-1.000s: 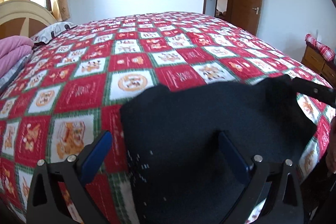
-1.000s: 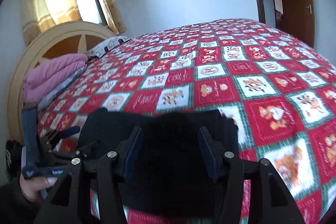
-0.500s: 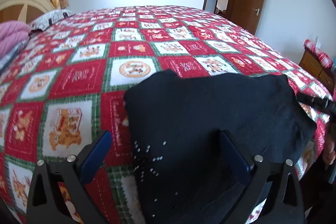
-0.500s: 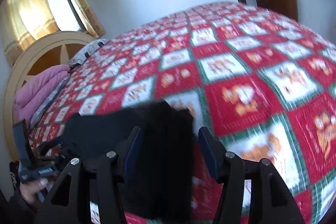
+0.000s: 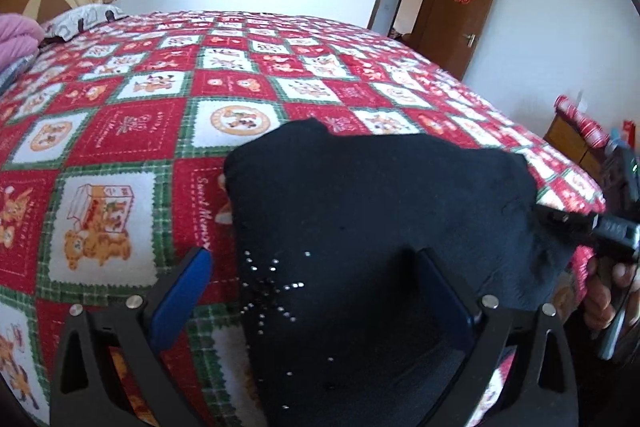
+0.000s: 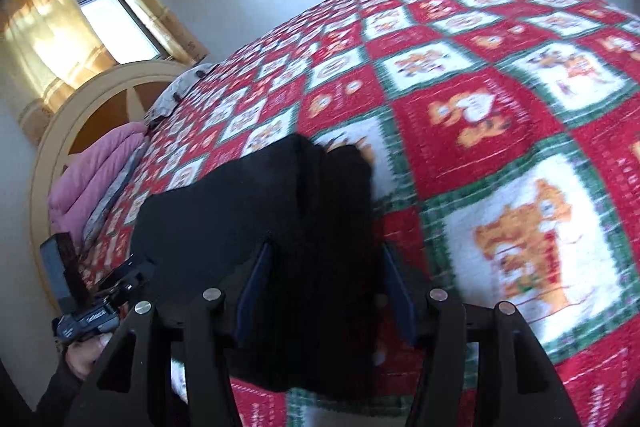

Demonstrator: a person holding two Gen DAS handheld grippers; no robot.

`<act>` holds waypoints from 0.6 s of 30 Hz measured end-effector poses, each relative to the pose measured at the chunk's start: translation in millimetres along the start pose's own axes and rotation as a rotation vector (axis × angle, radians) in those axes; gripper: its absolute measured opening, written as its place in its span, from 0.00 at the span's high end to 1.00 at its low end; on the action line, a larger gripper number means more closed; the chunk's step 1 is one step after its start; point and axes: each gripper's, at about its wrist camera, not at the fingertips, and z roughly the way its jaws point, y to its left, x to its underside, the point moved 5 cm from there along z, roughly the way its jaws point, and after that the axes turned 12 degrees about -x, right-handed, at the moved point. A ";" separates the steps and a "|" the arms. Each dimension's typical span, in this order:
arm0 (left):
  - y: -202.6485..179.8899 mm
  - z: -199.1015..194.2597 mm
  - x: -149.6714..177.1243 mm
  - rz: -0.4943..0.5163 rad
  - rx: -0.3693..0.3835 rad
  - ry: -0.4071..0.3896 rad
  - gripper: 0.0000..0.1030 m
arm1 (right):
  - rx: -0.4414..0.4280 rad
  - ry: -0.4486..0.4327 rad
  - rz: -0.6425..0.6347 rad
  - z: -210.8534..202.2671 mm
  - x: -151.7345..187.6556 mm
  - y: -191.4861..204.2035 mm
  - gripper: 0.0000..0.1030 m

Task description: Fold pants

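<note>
Black pants (image 5: 380, 195) lie folded on the red patterned bedspread (image 5: 120, 131), near its front edge. A cluster of small shiny studs (image 5: 272, 283) marks the cloth. My left gripper (image 5: 312, 291) is wide open: one finger hangs over the bedspread and the other over the pants. In the right wrist view the pants (image 6: 224, 211) fill the gap of my right gripper (image 6: 326, 287). Its jaws stand half apart and both blue pad faces show. Seen from the left wrist, the right gripper (image 5: 548, 217) rests at the pants' right edge. The left gripper (image 6: 132, 271) sits at their left edge.
The bedspread (image 6: 500, 115) stretches far beyond the pants. A pink blanket (image 6: 92, 179) and a pillow (image 5: 80, 19) lie by the curved headboard (image 6: 80, 123). A brown door (image 5: 460, 15) stands open at the back right. A wooden cabinet (image 5: 572, 143) flanks the bed.
The right gripper sank toward the bed and rolled, and the pants' right edge came down with it and now lies flat. The left gripper dipped slightly. Both openings look unchanged.
</note>
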 end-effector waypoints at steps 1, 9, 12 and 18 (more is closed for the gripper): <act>0.4 -1.1 -0.4 -0.010 0.015 -0.002 0.07 | 0.008 0.002 -0.009 1.1 1.1 1.4 0.45; -1.7 -4.3 -1.2 -0.039 0.115 0.011 0.79 | -0.032 -0.007 -0.005 -4.1 2.8 9.0 0.74; 2.0 -5.4 -1.5 -0.072 0.138 0.027 0.82 | -0.005 -0.027 -0.081 -7.7 3.2 26.9 0.76; 8.9 -18.9 -3.7 -0.104 0.143 0.012 0.85 | 0.002 -0.071 -0.232 -17.9 0.3 69.2 0.76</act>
